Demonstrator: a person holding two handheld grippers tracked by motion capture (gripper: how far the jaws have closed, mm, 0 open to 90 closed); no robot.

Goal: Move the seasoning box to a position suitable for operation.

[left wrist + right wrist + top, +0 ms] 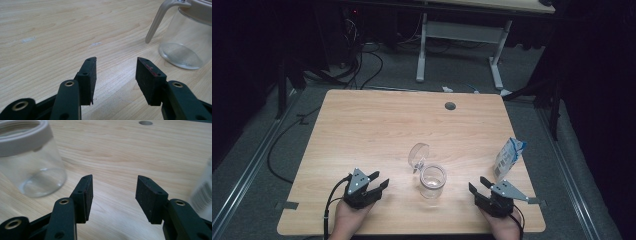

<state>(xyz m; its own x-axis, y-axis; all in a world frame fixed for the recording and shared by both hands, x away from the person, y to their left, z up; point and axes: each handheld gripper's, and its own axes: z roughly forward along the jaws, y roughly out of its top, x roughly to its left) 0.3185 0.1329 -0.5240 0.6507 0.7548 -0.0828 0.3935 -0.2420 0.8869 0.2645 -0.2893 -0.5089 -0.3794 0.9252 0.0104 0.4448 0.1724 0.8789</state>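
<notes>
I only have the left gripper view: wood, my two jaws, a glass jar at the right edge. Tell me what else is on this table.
Observer: A blue and white carton stands near the table's right edge, beyond the right gripper.
Operator: Give me the jar's lid state.
Observer: The jar stands upright with its hinged lid flipped open, tilted back on the far side.
Operator: Report the right gripper.
Observer: Its jaws stand open with nothing between them, right of the jar and apart from it.
Operator: And the left gripper against the jar.
Observer: The left gripper sits left of the jar, open, not touching it.
</notes>
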